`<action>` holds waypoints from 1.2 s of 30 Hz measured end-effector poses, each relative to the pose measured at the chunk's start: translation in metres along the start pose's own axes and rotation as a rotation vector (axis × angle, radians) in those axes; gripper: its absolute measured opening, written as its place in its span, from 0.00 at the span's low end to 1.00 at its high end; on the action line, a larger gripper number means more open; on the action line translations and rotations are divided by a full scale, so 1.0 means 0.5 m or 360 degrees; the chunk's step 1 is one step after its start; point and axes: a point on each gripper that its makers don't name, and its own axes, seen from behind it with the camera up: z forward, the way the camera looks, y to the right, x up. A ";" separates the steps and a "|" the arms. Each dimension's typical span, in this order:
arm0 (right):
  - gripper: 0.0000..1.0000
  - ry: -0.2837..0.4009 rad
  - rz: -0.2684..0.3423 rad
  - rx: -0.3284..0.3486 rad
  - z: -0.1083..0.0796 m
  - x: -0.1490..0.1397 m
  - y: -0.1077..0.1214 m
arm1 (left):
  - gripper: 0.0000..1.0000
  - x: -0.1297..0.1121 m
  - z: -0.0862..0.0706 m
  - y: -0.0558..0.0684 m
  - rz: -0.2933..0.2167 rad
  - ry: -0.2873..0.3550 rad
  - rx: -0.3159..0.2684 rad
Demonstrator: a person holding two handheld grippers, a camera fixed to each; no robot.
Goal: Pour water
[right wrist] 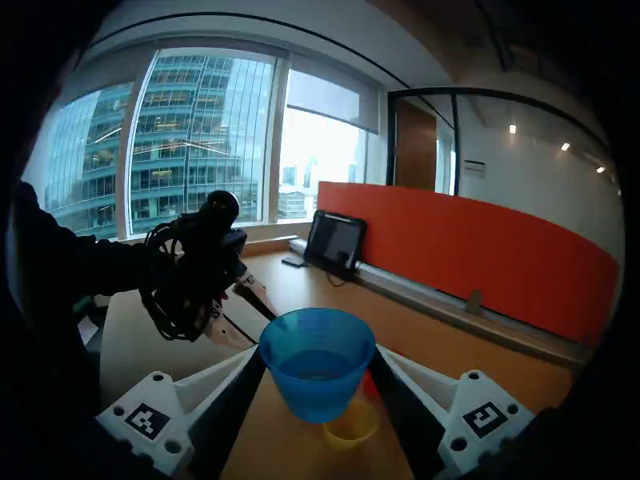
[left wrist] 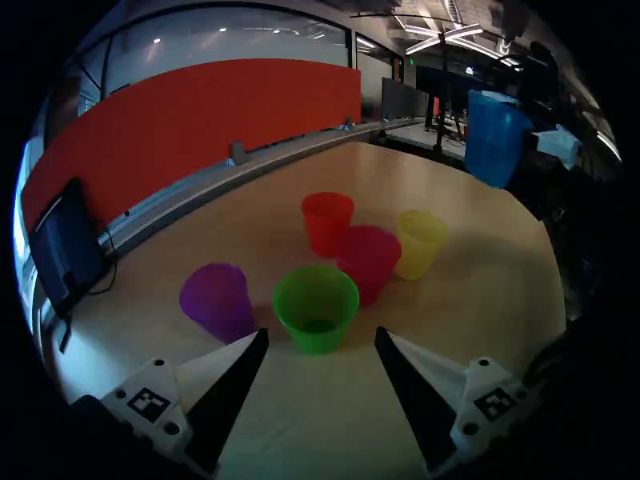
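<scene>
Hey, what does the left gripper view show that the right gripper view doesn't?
Left gripper view: the purple cup, green cup and pink cup on the table, ahead of the open left tool. Right gripper view: what looks like water in the blue cup that the right tool grips, plus tall windows. Shared: blue cup, yellow cup, orange partition, dark screen.

Five cups bunch tight ahead of my left gripper (left wrist: 320,352) — green cup (left wrist: 316,308) nearest, purple cup (left wrist: 218,300) just beside it, pink cup (left wrist: 368,260), red cup (left wrist: 327,222) and yellow cup (left wrist: 419,242) behind. I see bare table (left wrist: 488,312) right of them; the blue cup (left wrist: 494,138) hangs above the far right.
</scene>
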 end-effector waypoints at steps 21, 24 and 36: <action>0.91 0.0155 -0.0037 -0.0133 -0.051 0.078 0.038 | 0.99 0.000 0.072 -0.019 -0.0022 -0.0059 0.0012; 0.91 0.0164 -0.0036 -0.0145 -0.055 0.082 0.044 | 0.99 0.002 0.080 -0.018 -0.0014 -0.0069 0.0010; 0.91 0.0173 -0.0032 -0.0186 -0.068 0.081 0.065 | 0.96 0.007 0.100 -0.024 0.0006 -0.0094 0.0032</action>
